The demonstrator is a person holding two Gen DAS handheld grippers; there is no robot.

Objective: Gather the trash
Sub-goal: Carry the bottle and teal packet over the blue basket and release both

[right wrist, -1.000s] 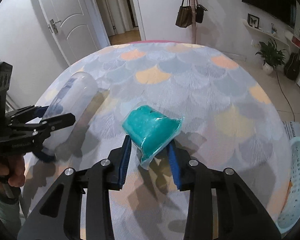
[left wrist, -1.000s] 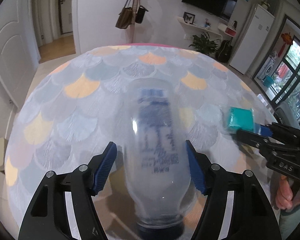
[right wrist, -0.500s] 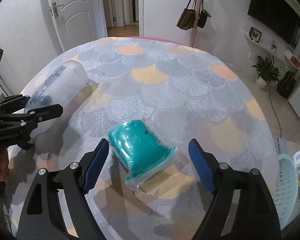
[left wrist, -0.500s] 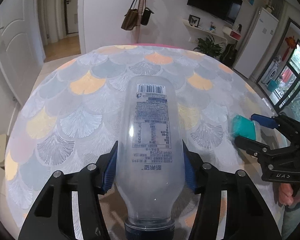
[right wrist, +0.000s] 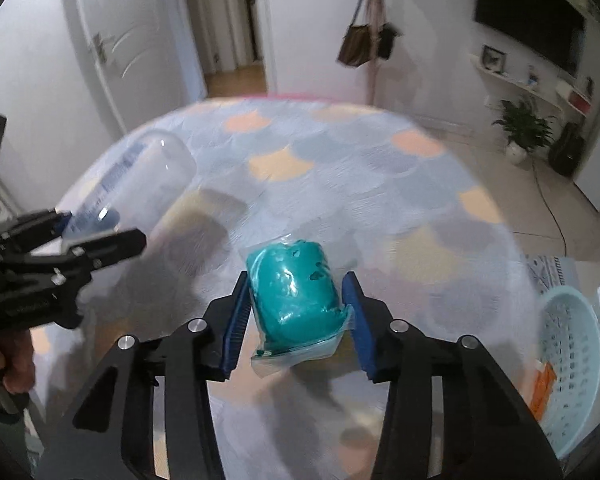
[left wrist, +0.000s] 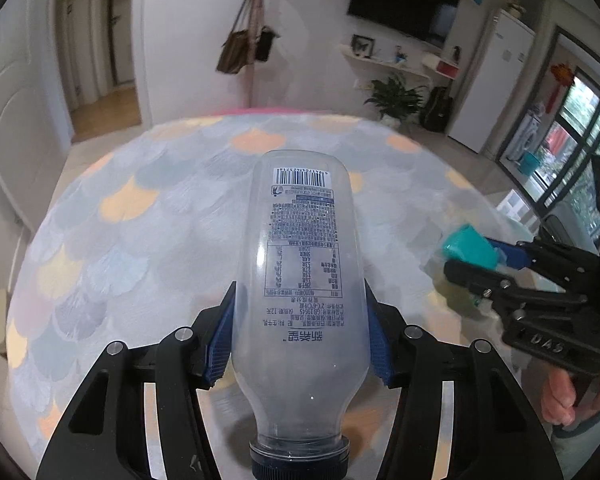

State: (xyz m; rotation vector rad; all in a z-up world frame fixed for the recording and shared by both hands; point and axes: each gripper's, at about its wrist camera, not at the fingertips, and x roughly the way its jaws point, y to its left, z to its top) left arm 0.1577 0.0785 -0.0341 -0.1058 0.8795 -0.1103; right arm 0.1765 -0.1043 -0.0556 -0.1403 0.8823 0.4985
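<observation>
Right gripper (right wrist: 296, 316) closing, teal plastic-wrapped packet (right wrist: 294, 292) between its pads, lifted off the table (right wrist: 380, 184); laundry basket (right wrist: 572, 364) sits low to my right, nearest this hand. Left gripper (left wrist: 298, 340) pinches the clear bottle (left wrist: 302, 280), cap toward camera.

The left claw (left wrist: 300, 336), black with blue ribbed pads, is pinching a clear plastic bottle (left wrist: 302, 280), tilting downward. The right claw (right wrist: 296, 316) is closing, its blue pads flanking a teal wrapped bundle (right wrist: 296, 300). A bare hand (left wrist: 572, 396) is gripping the right claw's handle.
</observation>
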